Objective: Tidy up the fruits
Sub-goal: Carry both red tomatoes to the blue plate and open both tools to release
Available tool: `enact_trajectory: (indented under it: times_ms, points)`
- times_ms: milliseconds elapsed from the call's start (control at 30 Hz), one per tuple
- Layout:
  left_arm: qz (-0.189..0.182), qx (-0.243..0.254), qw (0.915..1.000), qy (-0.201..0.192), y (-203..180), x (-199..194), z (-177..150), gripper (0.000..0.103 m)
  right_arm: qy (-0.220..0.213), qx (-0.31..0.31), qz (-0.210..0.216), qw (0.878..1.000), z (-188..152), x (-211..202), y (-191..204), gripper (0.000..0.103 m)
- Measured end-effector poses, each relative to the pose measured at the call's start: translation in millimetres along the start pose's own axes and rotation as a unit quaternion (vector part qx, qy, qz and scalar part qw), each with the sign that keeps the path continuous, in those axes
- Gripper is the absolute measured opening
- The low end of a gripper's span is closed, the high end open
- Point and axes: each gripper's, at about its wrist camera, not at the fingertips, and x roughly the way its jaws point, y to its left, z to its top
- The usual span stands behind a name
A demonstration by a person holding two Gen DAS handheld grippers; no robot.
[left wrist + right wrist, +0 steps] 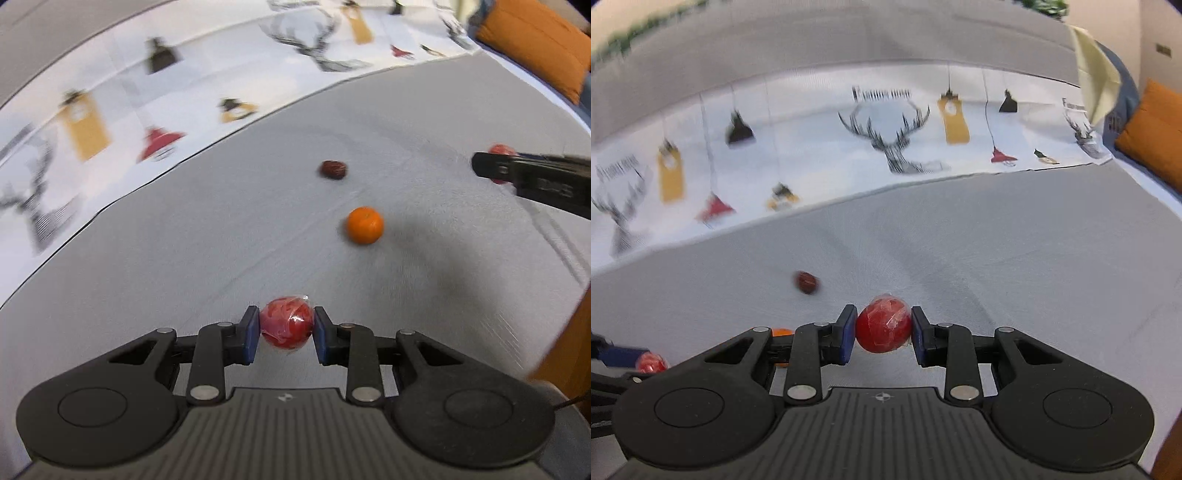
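Right at the bottom of the left wrist view, the left tongs [286,328] are clamped on a round red fruit in clear plastic wrap [287,322], blue pads pressing both its sides. Over in the right wrist view, same story: the right tongs [884,329] are gripping a second wrapped red fruit [884,324] at lower centre. Beyond, on the grey cloth-covered surface [184,240], a small orange citrus fruit [365,225] sits alone right of centre, a dark brown wrinkled fruit [334,169] lies just above it, apart. Furthest back, a white cloth printed with stag heads and lanterns [849,147] runs across the upper frame, an orange cushion [1152,129] at the right edge.
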Motion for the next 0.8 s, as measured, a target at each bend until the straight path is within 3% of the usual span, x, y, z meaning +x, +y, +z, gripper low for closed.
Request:
enact_trajectory:
  times_ms: [167, 400, 600, 800]
  points:
    - [0.036, -0.042, 0.9982, 0.022, 28.2, -80.8, -42.4, 0.033, -0.027, 0.013, 0.076, 0.997, -8.0, -83.1, 33.1, 0.032]
    - [0.078, -0.093, 0.9921, 0.033, 56.1, -180.8, -122.5, 0.033, -0.044, -0.065, 0.144, 0.986, -39.7, -188.0, 98.4, 0.032]
    - [0.077, -0.132, 0.9880, 0.026, 66.9, -232.6, -179.9, 0.033, -0.039, -0.106, 0.189, 0.976, -69.8, -249.4, 137.8, 0.032]
    - [0.079, -0.155, 0.9848, 0.008, 71.8, -262.7, -220.0, 0.033, -0.050, -0.144, 0.205, 0.967, -93.7, -294.7, 170.0, 0.032]
